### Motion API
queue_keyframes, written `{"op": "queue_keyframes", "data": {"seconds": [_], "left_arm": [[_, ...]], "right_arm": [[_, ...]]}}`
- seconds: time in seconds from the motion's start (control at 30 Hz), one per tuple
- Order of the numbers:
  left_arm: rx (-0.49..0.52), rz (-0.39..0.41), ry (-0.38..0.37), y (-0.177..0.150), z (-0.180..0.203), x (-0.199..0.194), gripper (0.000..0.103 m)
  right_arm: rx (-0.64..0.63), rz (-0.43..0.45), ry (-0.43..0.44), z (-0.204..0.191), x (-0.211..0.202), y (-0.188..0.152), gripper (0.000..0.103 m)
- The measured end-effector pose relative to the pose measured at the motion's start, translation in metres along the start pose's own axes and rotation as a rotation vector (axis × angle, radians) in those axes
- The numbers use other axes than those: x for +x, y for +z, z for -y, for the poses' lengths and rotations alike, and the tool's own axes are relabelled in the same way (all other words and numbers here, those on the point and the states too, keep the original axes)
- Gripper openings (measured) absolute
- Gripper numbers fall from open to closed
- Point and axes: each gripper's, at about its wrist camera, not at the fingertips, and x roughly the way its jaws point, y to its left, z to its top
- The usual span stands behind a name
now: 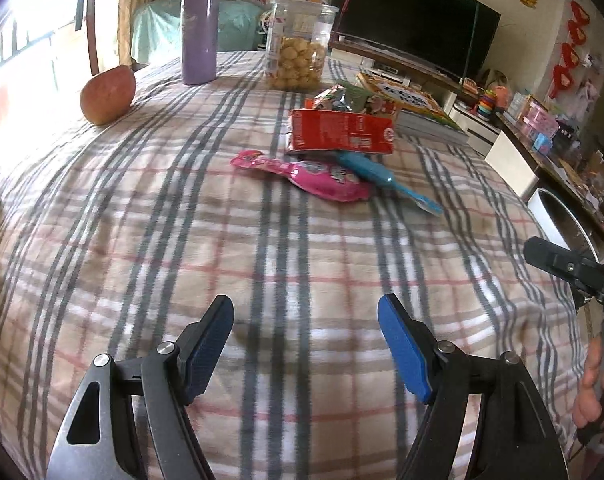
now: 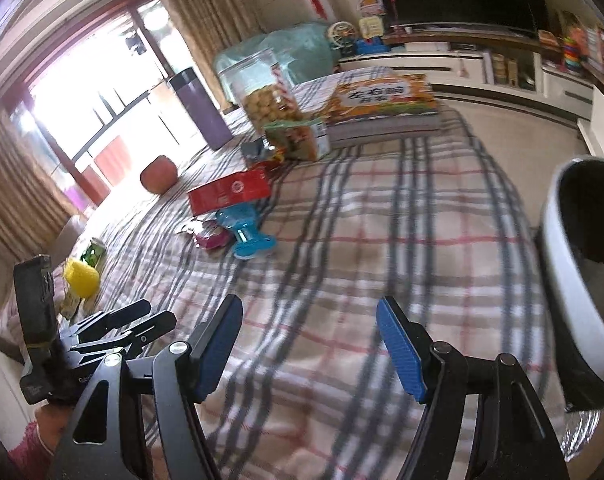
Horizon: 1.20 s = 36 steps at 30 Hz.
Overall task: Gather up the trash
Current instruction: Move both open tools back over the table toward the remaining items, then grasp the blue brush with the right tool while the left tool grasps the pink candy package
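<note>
A red flattened carton (image 1: 340, 131), a pink snack wrapper (image 1: 310, 176) and a crumpled foil wrapper (image 1: 342, 98) lie mid-table on the plaid cloth (image 1: 222, 248). My left gripper (image 1: 306, 312) is open and empty, hovering over the near cloth well short of them. My right gripper (image 2: 309, 314) is open and empty near the table's right side. In the right wrist view the red carton (image 2: 230, 192) and pink wrapper (image 2: 210, 238) lie far ahead on the left. A white trash bin (image 2: 574, 280) stands just right of the right gripper; it also shows in the left wrist view (image 1: 558, 220).
A blue toothbrush (image 1: 386, 178) lies beside the wrappers. A purple flask (image 1: 199, 30), a snack jar (image 1: 298, 46), an apple (image 1: 107, 94) and a stack of books (image 1: 418, 110) stand farther back. A yellow object (image 2: 82, 280) sits at the left edge.
</note>
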Motion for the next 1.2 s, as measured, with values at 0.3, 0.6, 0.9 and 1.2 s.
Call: {"op": "queue_keyframes", "data": {"seconds": [0.3,0.6,0.9,1.2], "left_arm": [[0.062,-0.026,-0.018,0.011,-0.018,0.004,0.074],[0.255,-0.051,-0.062,0.037,-0.028,0.022,0.074],[0.533,-0.054,-0.064,0.076,-0.022,0.054,0.075],[0.697,-0.104,-0.119,0.103,-0.007,0.09,0.077]], "right_arm": [[-0.085,-0.027,0.05,-0.031,0.035,0.015,0.071],[-0.195,-0.035,0.014,-0.056,0.072,0.042,0.068],[-0.237,-0.111,0.014,-0.054,0.104,0.046,0.023],[-0.127,-0.171,0.108,-0.019,0.072,0.044,0.022]]}}
